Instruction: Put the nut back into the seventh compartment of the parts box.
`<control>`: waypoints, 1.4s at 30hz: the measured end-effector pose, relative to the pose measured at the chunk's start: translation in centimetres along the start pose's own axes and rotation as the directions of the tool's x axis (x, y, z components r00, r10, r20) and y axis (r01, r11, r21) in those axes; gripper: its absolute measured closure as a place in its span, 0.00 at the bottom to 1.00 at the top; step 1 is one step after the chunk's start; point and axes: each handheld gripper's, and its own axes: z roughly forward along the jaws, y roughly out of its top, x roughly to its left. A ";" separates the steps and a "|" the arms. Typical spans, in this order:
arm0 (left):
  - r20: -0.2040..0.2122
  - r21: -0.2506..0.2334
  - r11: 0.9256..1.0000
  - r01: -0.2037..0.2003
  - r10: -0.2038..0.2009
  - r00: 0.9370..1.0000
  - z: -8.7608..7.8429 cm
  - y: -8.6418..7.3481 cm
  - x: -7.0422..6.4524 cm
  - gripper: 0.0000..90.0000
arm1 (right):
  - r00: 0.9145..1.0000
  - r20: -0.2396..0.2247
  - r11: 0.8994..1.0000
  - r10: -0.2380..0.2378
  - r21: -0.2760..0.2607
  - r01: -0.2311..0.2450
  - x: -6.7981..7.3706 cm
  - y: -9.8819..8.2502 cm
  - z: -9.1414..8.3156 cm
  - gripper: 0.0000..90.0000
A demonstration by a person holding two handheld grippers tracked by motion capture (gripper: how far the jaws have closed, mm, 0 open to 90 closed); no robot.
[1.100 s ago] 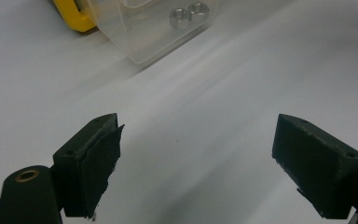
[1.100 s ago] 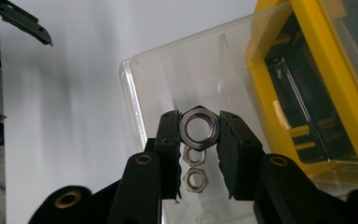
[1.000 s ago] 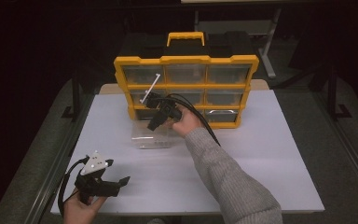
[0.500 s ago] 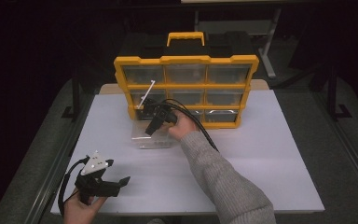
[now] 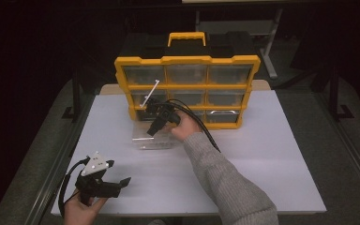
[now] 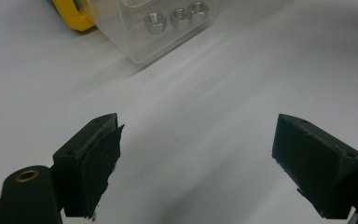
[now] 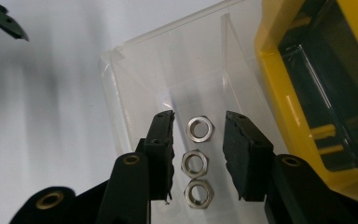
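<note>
In the high view, a yellow parts organizer (image 5: 186, 89) with clear drawers and a yellow carry handle stands at the 12 o'clock side of a white table (image 5: 262, 159). A clear plastic drawer (image 5: 152, 138) lies out on the table just in front of the organizer's lower left corner. The right gripper (image 5: 151, 131) reaches in from 5 o'clock, angled down over that drawer, with a black cable trailing back along the grey sleeve (image 5: 225, 187). The left gripper (image 5: 124, 182) rests near the table's 7 o'clock edge, well apart from the drawer, jaws spread and pointing toward 3 o'clock.

In the left gripper view, the two black jaws stand wide apart with nothing between them above bare white tabletop. At 12 o'clock lies the clear drawer (image 6: 135, 46) with three hex nuts (image 6: 179, 17) inside, beside a yellow corner of the organizer (image 6: 72, 16).

In the right gripper view, the jaws hang partly parted inside the clear drawer (image 7: 140, 79), straddling a row of three steel hex nuts (image 7: 198, 161) without visibly touching them. The organizer's yellow frame (image 7: 284, 98) sits at 3 o'clock.
</note>
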 end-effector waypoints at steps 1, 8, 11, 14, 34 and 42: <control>0.001 0.001 1.000 0.005 -0.005 1.000 0.0 0.0 0.0 0.16 | 1.000 0.007 1.000 -0.002 -0.005 0.002 0.1 -0.1 -0.3 0.69; 0.002 -0.001 1.000 0.007 -0.007 1.000 0.1 0.0 -0.1 0.16 | 1.000 0.010 0.998 0.010 -0.054 -0.010 0.1 -1.5 -2.7 0.68; 0.001 -0.002 1.000 0.009 -0.009 1.000 0.1 0.0 -0.1 0.16 | 0.999 0.009 0.996 0.045 -0.076 -0.044 0.3 -2.5 -4.1 0.67; 0.003 0.000 1.000 0.007 -0.007 1.000 0.1 0.0 -0.1 0.16 | 0.999 0.007 0.993 0.033 -0.115 -0.032 0.2 -3.4 -5.1 0.65; 0.005 0.004 1.000 -0.001 0.001 1.000 0.4 0.1 -0.4 0.16 | 0.994 0.079 0.981 0.071 -0.188 -0.055 1.1 -11.0 -10.3 0.60; 0.005 0.002 1.000 -0.002 0.002 1.000 0.5 0.2 -0.4 0.16 | 0.984 0.093 0.967 0.150 -0.221 -0.126 1.7 -15.3 -11.5 0.57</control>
